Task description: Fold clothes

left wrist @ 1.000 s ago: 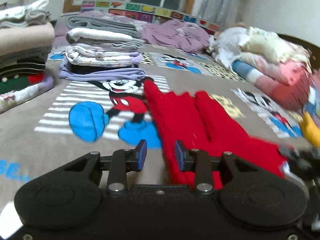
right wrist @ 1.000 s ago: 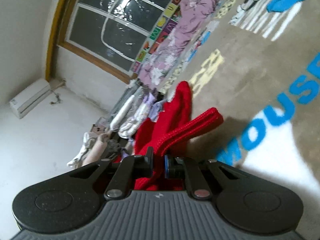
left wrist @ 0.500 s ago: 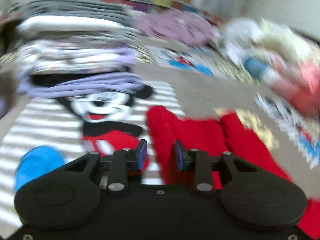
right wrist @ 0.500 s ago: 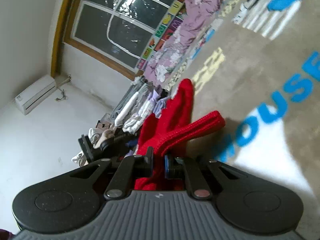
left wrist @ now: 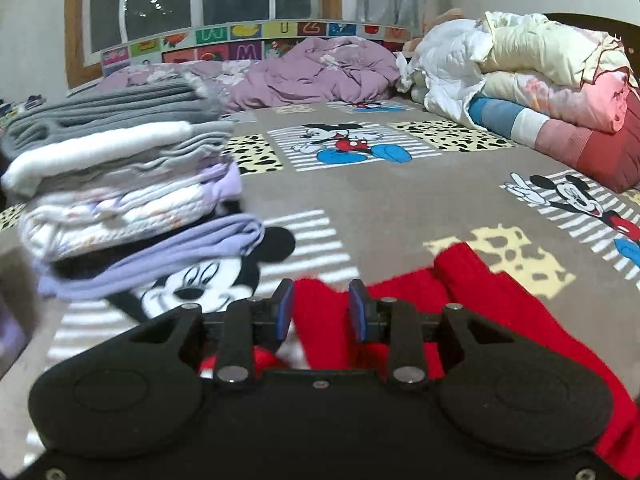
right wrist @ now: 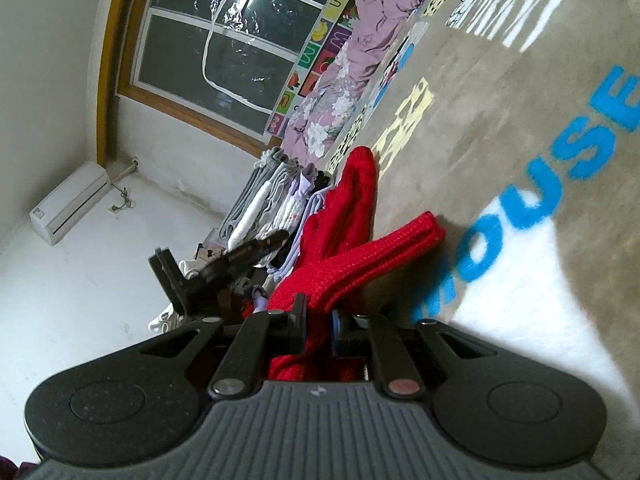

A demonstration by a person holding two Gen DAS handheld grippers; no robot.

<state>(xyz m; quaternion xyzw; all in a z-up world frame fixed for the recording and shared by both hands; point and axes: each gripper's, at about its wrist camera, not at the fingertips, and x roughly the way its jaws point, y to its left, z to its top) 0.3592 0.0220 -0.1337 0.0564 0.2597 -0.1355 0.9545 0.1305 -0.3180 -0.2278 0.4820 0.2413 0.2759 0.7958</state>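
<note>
A red knitted garment [left wrist: 500, 304] lies on the cartoon-print bed sheet [left wrist: 400, 200], its two sleeve-like ends pointing away from me. My left gripper [left wrist: 320, 300] hovers low over its left end, open, with the red knit showing below and between the blue pads, which do not press on it. In the right wrist view the same red garment [right wrist: 352, 208] rises from the sheet into my right gripper [right wrist: 318, 312]. That gripper pinches the knit while its jaws begin opening. The black left gripper [right wrist: 240, 256] shows beyond it to the left.
A stack of folded clothes [left wrist: 120, 184] stands close on the left of the red garment. A crumpled purple blanket [left wrist: 320, 68] lies at the bed's far end under the window. Rolled quilts [left wrist: 540, 72] fill the right side.
The left gripper has travelled along the red garment toward its far left end, so the folded stack looms nearer. It has come into the right wrist view. The right gripper stayed put, holding the knit.
</note>
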